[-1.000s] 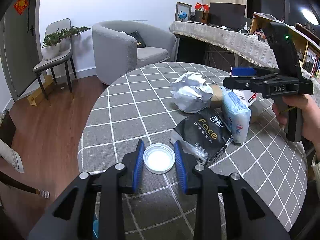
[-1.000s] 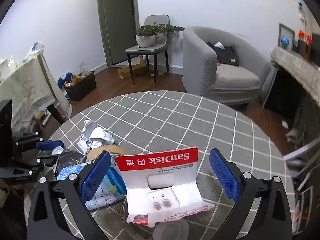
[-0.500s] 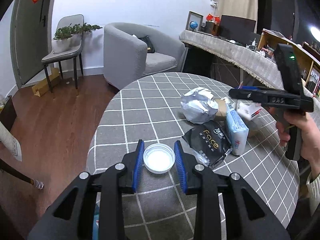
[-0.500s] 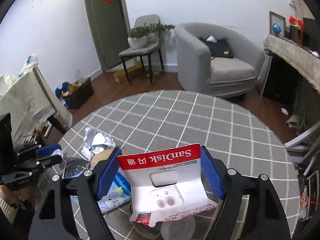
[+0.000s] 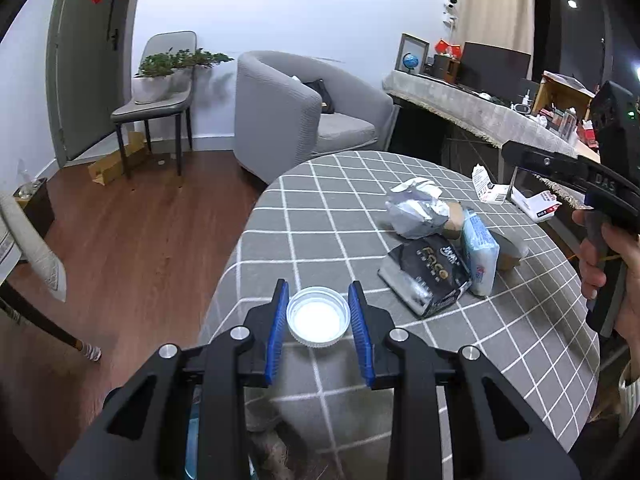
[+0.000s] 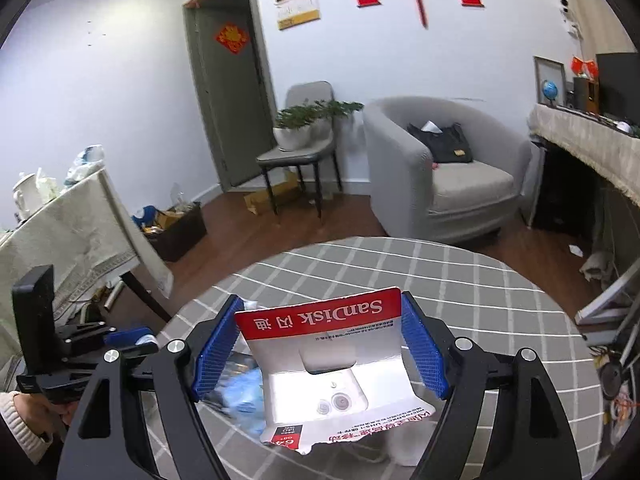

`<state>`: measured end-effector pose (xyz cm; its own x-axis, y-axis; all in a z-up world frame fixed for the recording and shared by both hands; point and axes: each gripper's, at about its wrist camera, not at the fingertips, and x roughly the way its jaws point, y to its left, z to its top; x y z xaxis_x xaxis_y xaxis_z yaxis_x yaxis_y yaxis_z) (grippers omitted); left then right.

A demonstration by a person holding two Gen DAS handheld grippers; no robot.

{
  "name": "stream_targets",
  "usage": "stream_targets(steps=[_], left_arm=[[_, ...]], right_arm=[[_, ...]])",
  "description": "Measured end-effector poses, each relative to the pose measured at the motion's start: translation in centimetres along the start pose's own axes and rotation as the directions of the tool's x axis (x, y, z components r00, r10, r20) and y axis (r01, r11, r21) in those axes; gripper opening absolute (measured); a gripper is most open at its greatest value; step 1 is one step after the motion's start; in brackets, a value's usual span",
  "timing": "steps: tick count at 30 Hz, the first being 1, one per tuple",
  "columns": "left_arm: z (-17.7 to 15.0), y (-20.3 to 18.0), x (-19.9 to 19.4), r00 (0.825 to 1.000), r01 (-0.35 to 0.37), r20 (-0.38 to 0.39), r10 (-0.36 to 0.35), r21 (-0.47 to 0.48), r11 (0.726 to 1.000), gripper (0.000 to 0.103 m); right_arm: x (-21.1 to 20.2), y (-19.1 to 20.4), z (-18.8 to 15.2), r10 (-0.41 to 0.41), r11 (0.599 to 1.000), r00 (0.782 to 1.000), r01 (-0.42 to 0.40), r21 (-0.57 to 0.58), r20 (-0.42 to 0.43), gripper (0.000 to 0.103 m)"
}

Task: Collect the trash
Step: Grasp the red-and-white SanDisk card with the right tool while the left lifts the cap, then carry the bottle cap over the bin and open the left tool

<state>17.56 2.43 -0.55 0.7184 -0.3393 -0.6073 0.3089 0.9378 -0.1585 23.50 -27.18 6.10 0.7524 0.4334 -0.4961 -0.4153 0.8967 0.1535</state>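
Note:
My left gripper (image 5: 318,316) is shut on a white plastic lid (image 5: 318,317) and holds it above the near edge of the round checked table (image 5: 320,208). My right gripper (image 6: 320,344) is shut on a red-and-white SanDisk card package (image 6: 324,356) and holds it lifted above the table; the package also shows in the left wrist view (image 5: 536,204). On the table lie a crumpled foil ball (image 5: 416,210), a black Face packet (image 5: 428,276) and a blue tissue pack (image 5: 480,254).
A grey armchair (image 5: 296,116) and a chair with a potted plant (image 5: 160,92) stand beyond the table. A cloth-covered counter (image 5: 480,112) runs at the right. A second cloth-covered table (image 6: 68,232) and a dark box of clutter (image 6: 176,228) are at the left.
My right gripper closed on the SanDisk package and lifted it off the pile. My left gripper rose and drew back with the lid still held.

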Motion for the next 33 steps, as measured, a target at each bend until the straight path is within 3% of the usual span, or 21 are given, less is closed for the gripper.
stream_targets(steps=[10, 20, 28, 33], left_arm=[[-1.9, 2.8, -1.6, 0.998, -0.070, 0.002, 0.070, -0.023, 0.997, 0.033], [-3.7, 7.9, -3.4, 0.989, -0.150, -0.015, 0.150, -0.077, 0.986, 0.033], [-5.8, 12.1, -1.9, 0.967, -0.207, -0.181, 0.181, -0.141, 0.968, 0.033], [-7.3, 13.5, -0.9, 0.952, -0.202, -0.266, 0.153, -0.169, 0.965, 0.033]], right_arm=[[0.9, 5.1, -0.4, 0.080, 0.996, 0.997, -0.080, -0.050, -0.009, 0.079], [2.5, 9.9, 0.4, 0.162, 0.984, 0.987, -0.163, -0.075, -0.013, 0.079], [5.2, 14.4, 0.1, 0.218, 0.968, 0.974, -0.224, -0.117, -0.060, 0.079], [6.4, 16.5, -0.1, 0.245, 0.958, 0.966, -0.255, -0.129, -0.085, 0.079]])
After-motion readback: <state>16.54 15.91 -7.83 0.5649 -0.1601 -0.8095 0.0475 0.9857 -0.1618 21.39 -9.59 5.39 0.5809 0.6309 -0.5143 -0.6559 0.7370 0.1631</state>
